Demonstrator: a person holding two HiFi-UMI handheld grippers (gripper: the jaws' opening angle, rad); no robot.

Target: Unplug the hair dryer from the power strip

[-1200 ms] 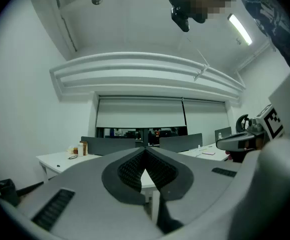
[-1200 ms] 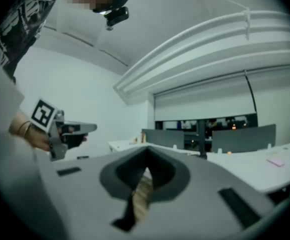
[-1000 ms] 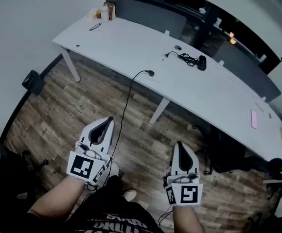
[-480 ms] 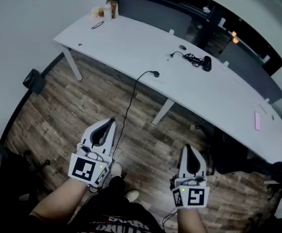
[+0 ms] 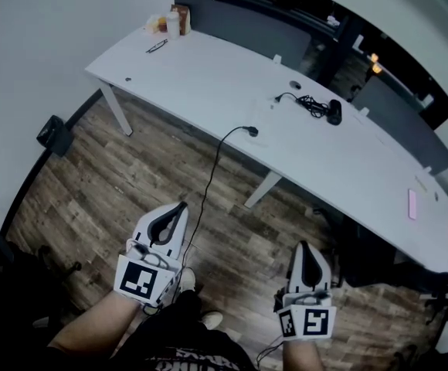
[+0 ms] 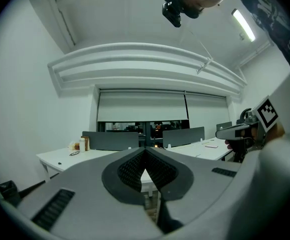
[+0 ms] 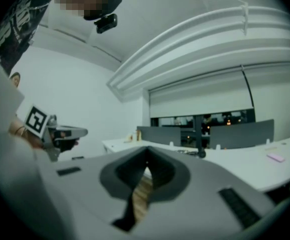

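Head view has left claw (image 5: 179, 206) and right claw (image 5: 304, 246) both pinched shut on nothing, short of the desk (image 5: 208, 76) — what I'd guess is the hair dryer (image 5: 334, 112) lies well ahead of the right one, cord (image 5: 305, 100) strung out leftward.

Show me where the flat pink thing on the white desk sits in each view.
Head view: pink thing, far right, on the white desk.
Left gripper view: pink thing, right of centre, on the desk.
Right gripper view: pink thing, near the right edge, on the desk.
Shared landmark: the bottles at the desk's other end, left of the pink thing in every view.
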